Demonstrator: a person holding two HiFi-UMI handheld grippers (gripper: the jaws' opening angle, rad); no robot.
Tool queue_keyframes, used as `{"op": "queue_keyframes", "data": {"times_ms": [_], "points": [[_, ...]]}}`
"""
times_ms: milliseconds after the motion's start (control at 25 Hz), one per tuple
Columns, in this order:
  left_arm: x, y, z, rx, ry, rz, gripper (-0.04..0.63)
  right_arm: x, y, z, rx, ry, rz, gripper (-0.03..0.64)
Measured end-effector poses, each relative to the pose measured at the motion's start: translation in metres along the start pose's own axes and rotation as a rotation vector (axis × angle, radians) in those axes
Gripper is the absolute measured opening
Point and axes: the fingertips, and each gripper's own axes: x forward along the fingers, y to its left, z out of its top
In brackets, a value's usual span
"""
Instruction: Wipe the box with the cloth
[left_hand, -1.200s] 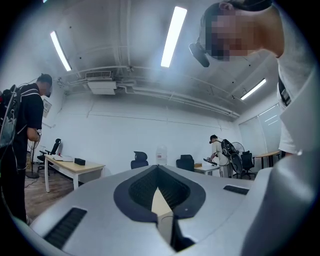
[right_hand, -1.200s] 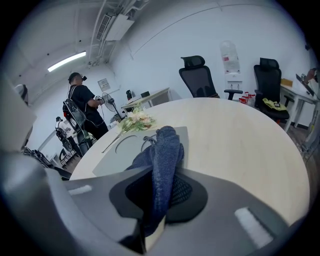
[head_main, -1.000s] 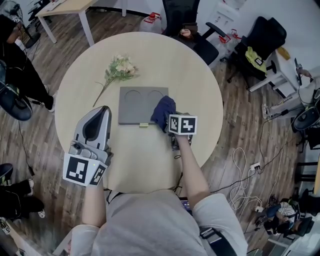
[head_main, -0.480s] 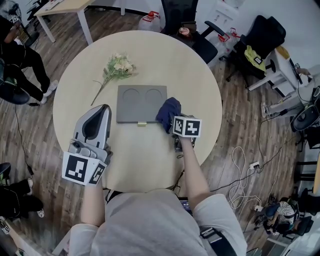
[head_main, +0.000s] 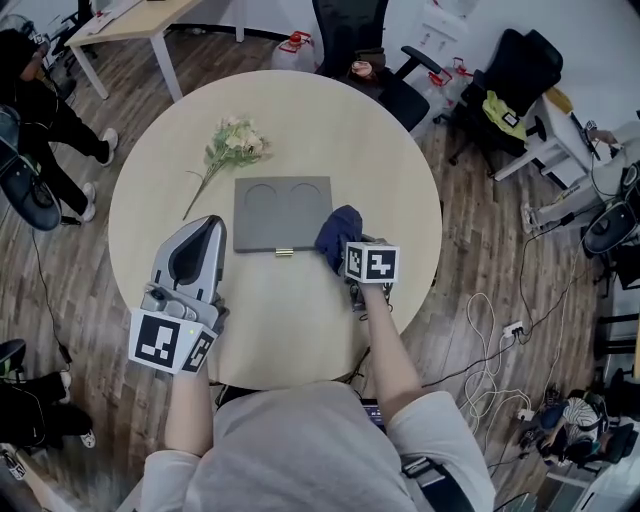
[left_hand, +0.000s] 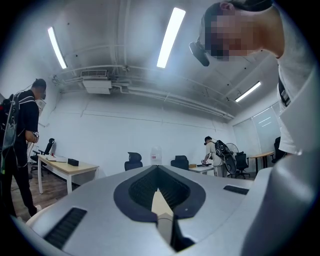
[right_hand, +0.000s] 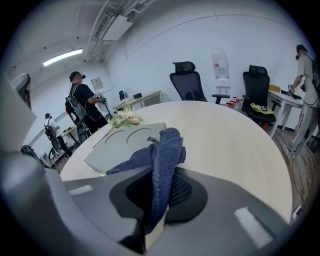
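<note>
A flat grey box (head_main: 282, 213) with two round dents in its lid lies in the middle of the round table (head_main: 380, 160). At the box's right front corner my right gripper (head_main: 347, 248) is shut on a dark blue cloth (head_main: 339, 230). In the right gripper view the cloth (right_hand: 164, 161) stands bunched up between the jaws, with the box (right_hand: 125, 143) just beyond it to the left. My left gripper (head_main: 203, 232) rests on the table left of the box, apart from it. The left gripper (left_hand: 159, 186) is shut, holds nothing, and points up at the room.
A sprig of pale flowers (head_main: 232, 146) lies on the table behind the box's left corner, and the flowers (right_hand: 126, 118) also show past the box. Office chairs (head_main: 352, 35) and desks stand around the table. A person (head_main: 40, 110) stands at the far left.
My right gripper has slid the cloth a little to the right, from over the box's right end to its right front corner. The left gripper has stayed put.
</note>
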Motion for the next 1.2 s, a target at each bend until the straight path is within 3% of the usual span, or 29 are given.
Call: {"op": "queue_keyframes", "data": {"times_ms": [240,640,1200], "points": [[-0.013,0.003,0.010,-0.001,-0.018,-0.033,0.008,-0.025,0.021,0.015,-0.011,-0.144,0.011,0.049],[-0.059,0.004,0.028,0.013,-0.036,-0.065,0.008,-0.100,0.080,0.027,-0.149,-0.351,-0.054,0.049],[-0.100,-0.002,0.044,0.018,-0.070,-0.118,0.008,-0.185,0.131,0.024,-0.186,-0.528,-0.119,0.051]]}}
